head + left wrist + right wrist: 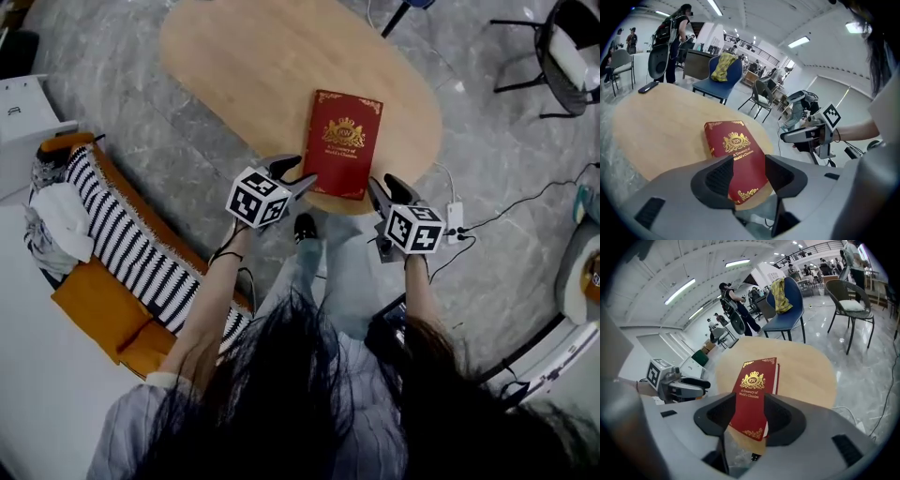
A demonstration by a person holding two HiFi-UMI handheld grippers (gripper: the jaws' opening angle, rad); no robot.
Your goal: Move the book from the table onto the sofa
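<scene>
A red book [343,143] with gold print lies flat on the oval wooden table [253,56], its near end at the table's near edge. My left gripper [298,171] hovers open just off the book's near left corner. My right gripper [382,187] hovers open off its near right corner. In the left gripper view the book [733,140] shows through the gap of the open left gripper [749,176], with the pads apart from it. The right gripper view shows the book [757,385] beyond the open right gripper [750,416] in the same way. Neither gripper holds anything.
An orange sofa [103,300] with a striped throw [131,244] and a white cloth [61,220] stands at the left, close to the person. A power strip [456,220] and cables lie on the floor to the right. A blue chair [787,305] and other chairs stand beyond the table.
</scene>
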